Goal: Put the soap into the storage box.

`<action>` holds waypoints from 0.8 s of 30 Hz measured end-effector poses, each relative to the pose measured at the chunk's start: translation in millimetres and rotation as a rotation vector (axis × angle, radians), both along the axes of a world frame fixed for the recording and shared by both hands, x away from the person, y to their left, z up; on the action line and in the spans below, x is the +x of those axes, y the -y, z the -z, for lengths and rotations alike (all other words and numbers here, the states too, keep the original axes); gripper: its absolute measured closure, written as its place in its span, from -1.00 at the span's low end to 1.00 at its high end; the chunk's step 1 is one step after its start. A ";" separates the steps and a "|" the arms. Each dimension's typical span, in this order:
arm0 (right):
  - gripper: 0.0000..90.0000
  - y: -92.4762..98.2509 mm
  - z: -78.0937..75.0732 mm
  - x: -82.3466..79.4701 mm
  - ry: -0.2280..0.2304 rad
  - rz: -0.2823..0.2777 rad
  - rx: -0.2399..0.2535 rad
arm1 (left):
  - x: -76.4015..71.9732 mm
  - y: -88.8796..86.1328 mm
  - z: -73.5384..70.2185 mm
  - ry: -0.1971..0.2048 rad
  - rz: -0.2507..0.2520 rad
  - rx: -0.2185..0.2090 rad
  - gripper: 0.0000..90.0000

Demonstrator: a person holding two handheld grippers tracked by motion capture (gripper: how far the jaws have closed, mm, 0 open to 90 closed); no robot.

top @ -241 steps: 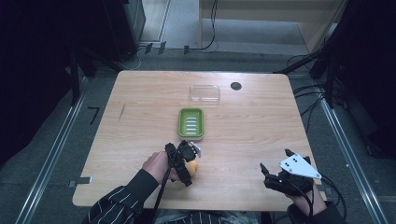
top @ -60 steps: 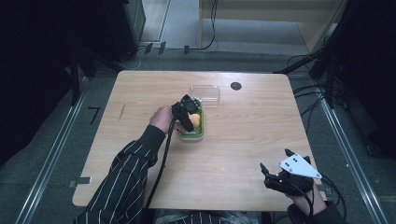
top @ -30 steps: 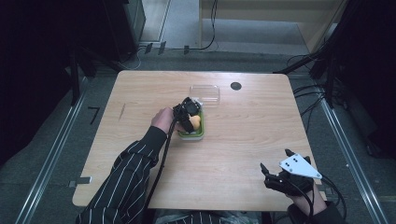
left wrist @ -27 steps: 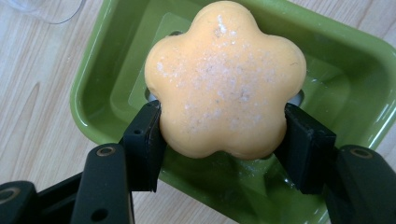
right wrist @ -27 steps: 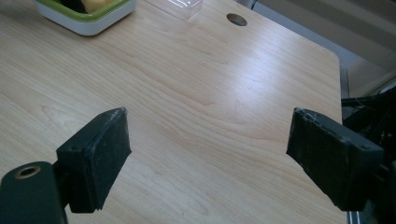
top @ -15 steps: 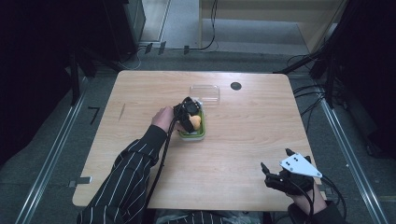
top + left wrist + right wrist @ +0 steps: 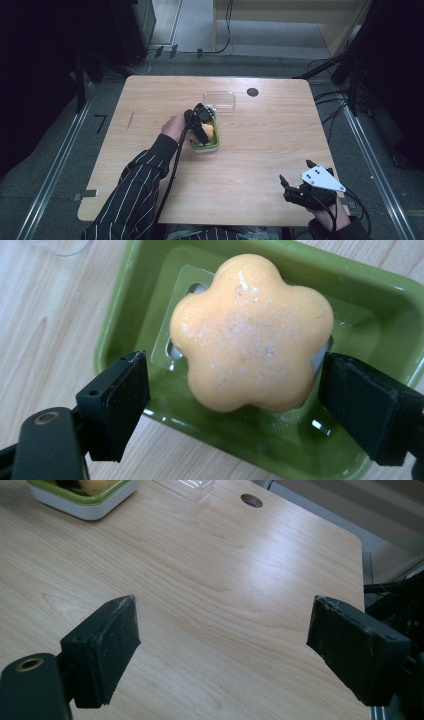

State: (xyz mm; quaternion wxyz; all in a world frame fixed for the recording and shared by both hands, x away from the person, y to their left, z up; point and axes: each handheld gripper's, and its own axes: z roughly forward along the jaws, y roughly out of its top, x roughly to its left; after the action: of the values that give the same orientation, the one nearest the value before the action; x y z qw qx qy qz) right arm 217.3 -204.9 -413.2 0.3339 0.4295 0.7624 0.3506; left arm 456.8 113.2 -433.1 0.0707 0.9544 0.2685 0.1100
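Observation:
An orange flower-shaped soap (image 7: 250, 335) lies in the green soap dish (image 7: 390, 300) in the left gripper view. My left gripper (image 7: 232, 362) stands over it, one pad on each side. Its jaws have just been opening; the left pad is clear of the soap, the right pad sits close beside it. In the high view the left gripper (image 7: 202, 125) hovers over the dish (image 7: 207, 148) mid-table, with the soap (image 7: 211, 131) under it. My right gripper (image 7: 296, 171) rests near the table's front right, open, with bare wood between its jaws (image 7: 225, 607).
A clear plastic lid (image 7: 219, 100) lies just behind the dish. A round cable hole (image 7: 252, 92) sits to its right at the back. The table's right edge (image 7: 361, 545) runs close to the right gripper. Cables trail on the floor around the table.
Eight seconds ago the left gripper held the soap near the table's front and the dish was bare; now the soap is in the dish. Over the last second neither hand has shifted.

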 end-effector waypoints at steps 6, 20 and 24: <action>-0.69 1.0 -0.1 -1.4 0.003 0.006 -0.003 | -5.2 -1.4 -11.5 -0.006 -0.031 -0.003 -0.82; -0.70 0.4 -0.8 -2.8 0.006 0.007 -0.004 | -37.5 -9.8 -35.5 -0.013 -0.050 0.004 -0.98; -0.69 0.5 -0.9 -2.8 0.006 0.006 -0.002 | -48.1 -12.2 -40.7 -0.009 -0.049 0.005 -0.98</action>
State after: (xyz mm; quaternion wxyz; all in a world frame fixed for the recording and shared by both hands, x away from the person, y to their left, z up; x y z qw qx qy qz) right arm 214.5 -205.4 -412.3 0.3376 0.4303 0.7605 0.3500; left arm 408.7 125.3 -392.3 0.0646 0.9481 0.2920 0.1082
